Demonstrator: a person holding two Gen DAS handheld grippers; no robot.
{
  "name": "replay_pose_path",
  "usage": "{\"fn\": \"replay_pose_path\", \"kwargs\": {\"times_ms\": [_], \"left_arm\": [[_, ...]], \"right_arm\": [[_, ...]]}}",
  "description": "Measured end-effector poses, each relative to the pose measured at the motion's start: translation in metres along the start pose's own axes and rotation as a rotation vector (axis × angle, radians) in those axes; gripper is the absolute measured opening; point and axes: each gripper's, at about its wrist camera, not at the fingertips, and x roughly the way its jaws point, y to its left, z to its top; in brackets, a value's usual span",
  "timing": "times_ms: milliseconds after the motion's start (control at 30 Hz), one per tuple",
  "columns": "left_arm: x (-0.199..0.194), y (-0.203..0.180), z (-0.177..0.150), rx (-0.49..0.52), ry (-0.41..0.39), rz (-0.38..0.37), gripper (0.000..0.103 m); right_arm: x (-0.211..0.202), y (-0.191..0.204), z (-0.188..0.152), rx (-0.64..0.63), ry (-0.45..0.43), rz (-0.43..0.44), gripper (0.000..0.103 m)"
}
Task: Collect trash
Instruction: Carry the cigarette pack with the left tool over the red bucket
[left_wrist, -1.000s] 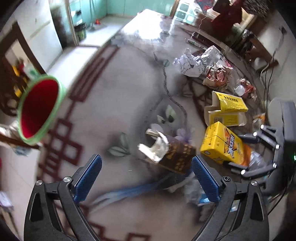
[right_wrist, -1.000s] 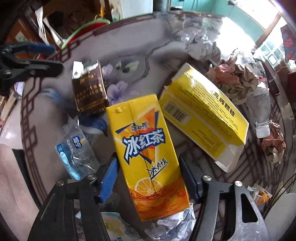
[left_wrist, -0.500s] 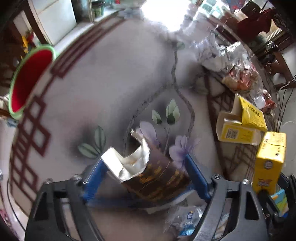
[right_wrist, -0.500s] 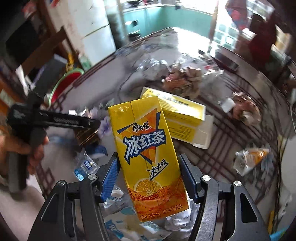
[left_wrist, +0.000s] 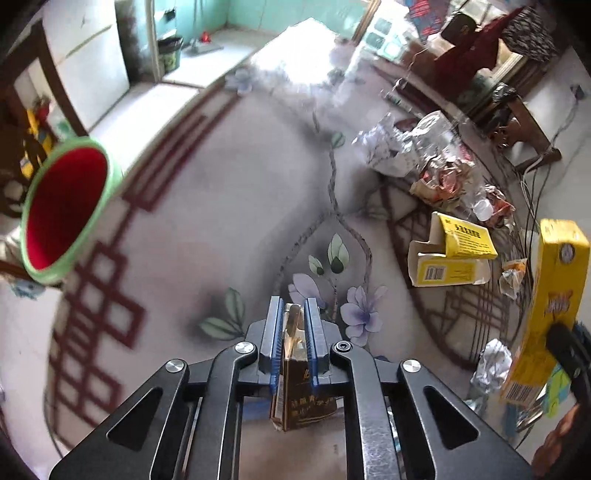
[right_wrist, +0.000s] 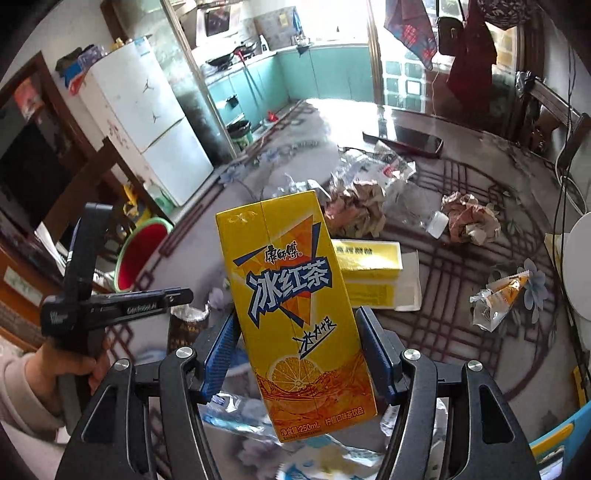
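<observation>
Left wrist view: the left gripper has just squeezed together and its blue pads are clamped on a flattened brown carton, which sticks up between the jaws over the flower-print tabletop. A red basin with a green rim sits off the table's left edge. Further right there's an open yellow cardboard box, a heap of crumpled paper and wrappers, and at the far right the yellow iced tea carton.

Right wrist view: the right gripper has its pads pressed on both sides of that yellow iced tea carton, held upright above the table. The other gripper shows on the left in a person's hand, over the brown carton. The crumpled wrappers and a torn orange sachet are still lying on the table.
</observation>
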Motion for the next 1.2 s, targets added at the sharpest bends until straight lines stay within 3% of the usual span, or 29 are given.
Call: {"fn": "replay_pose_path", "kwargs": {"times_ms": [400, 500, 567, 600, 633, 667, 700, 800, 833, 867, 900, 967, 1200], "left_arm": [[-0.036, 0.019, 0.009, 0.046, -0.073, -0.041, 0.008], [-0.038, 0.027, 0.01, 0.058, -0.036, -0.061, 0.008], [-0.033, 0.026, 0.007, 0.078, 0.013, -0.09, 0.018], [-0.03, 0.023, 0.002, 0.103, 0.024, -0.09, 0.041], [-0.027, 0.02, -0.003, 0.129, 0.031, -0.076, 0.08], [-0.021, 0.016, -0.01, 0.16, 0.036, -0.052, 0.09], [-0.014, 0.012, -0.017, 0.189, 0.032, -0.038, 0.092], [0.008, 0.007, -0.028, 0.197, 0.091, -0.065, 0.092], [0.013, 0.006, -0.029, 0.19, 0.102, -0.077, 0.087], [0.02, 0.006, -0.031, 0.189, 0.113, -0.078, 0.079], [0.027, 0.005, -0.032, 0.197, 0.13, -0.071, 0.058], [0.03, 0.007, -0.031, 0.181, 0.147, -0.117, 0.041], [0.002, 0.023, -0.014, 0.213, 0.07, -0.115, 0.039]], "right_arm": [[-0.005, 0.032, 0.005, 0.037, -0.028, 0.02, 0.062], [-0.005, 0.04, 0.006, 0.034, -0.036, -0.004, 0.062], [-0.005, 0.043, 0.005, 0.053, -0.04, -0.007, 0.062], [-0.005, 0.044, 0.005, 0.06, -0.039, -0.008, 0.062], [-0.005, 0.045, 0.004, 0.065, -0.038, -0.01, 0.063], [-0.005, 0.045, 0.004, 0.069, -0.033, -0.014, 0.063], [-0.004, 0.046, 0.002, 0.074, -0.025, -0.021, 0.063], [-0.003, 0.047, -0.002, 0.086, -0.009, -0.03, 0.063], [-0.002, 0.047, -0.003, 0.089, -0.006, -0.035, 0.063], [-0.002, 0.047, -0.004, 0.092, -0.003, -0.04, 0.063], [-0.001, 0.049, -0.005, 0.095, -0.001, -0.045, 0.063], [-0.002, 0.052, -0.005, 0.101, -0.002, -0.051, 0.063], [-0.003, 0.067, 0.0, 0.108, -0.016, -0.058, 0.063]]}}
